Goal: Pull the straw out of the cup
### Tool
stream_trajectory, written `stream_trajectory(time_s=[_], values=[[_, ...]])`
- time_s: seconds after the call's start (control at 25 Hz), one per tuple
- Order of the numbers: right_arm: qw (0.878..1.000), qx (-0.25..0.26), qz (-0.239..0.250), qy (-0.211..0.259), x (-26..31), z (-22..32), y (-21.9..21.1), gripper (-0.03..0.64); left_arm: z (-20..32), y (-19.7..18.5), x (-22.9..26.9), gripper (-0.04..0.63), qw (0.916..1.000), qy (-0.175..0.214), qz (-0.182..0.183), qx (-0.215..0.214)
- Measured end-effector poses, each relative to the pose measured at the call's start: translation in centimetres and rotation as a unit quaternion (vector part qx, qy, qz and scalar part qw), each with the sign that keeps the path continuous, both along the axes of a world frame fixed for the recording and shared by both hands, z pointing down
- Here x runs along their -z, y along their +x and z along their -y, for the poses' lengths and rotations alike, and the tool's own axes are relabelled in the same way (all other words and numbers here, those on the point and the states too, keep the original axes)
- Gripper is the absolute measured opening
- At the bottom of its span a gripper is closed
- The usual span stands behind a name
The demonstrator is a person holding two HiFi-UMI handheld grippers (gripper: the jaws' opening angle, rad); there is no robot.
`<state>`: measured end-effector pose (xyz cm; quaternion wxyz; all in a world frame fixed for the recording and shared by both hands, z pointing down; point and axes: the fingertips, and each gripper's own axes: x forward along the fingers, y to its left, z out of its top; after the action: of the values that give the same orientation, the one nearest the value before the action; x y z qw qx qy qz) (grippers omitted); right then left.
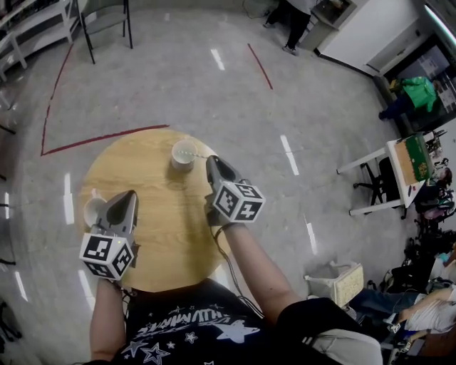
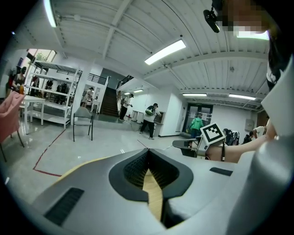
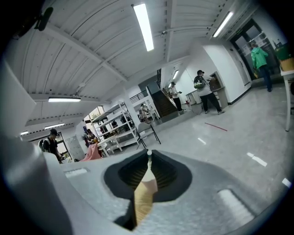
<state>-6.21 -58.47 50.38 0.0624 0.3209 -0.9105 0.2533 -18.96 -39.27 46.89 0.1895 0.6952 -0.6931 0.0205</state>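
Observation:
A clear plastic cup (image 1: 184, 153) stands upright at the far side of the round wooden table (image 1: 153, 246). A thin white straw (image 1: 203, 156) runs from its rim to the right. My right gripper (image 1: 211, 162) sits just right of the cup, shut on that straw. In the right gripper view the straw's white end (image 3: 149, 153) shows pinched at the tips of my right gripper (image 3: 148, 157). My left gripper (image 1: 131, 194) rests over the table's left side, jaws together, nothing between them. It is also shut in its own view (image 2: 148, 155). A second pale cup (image 1: 92, 210) stands just left of it.
A red tape line (image 1: 100, 139) crosses the grey floor beyond the table. A dark chair (image 1: 107, 21) stands far back left, a white table (image 1: 388, 160) with a green top at right, and a pale bin (image 1: 340, 281) at lower right. People stand in the distance.

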Motion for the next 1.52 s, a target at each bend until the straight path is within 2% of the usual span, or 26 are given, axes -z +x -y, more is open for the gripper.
stream_trajectory(time_s=[0.32, 1.0, 1.52], values=[[0.998, -0.016, 0.011, 0.059, 4.7, -3.7, 0.3, 0.021, -2.1, 0.5, 1.2, 0.006, 0.9982, 0.017, -0.005, -0.057], [0.987, -0.107, 0.033, 0.118, 10.4, -17.5, 4.4, 0.021, -11.5, 0.4, 3.7, 0.006, 0.9901, 0.041, -0.011, -0.134], [0.975, -0.187, 0.021, 0.117, 10.1, -29.8, 7.2, 0.021, -19.8, 1.7, 3.4, 0.006, 0.9745, 0.048, -0.017, -0.218]])
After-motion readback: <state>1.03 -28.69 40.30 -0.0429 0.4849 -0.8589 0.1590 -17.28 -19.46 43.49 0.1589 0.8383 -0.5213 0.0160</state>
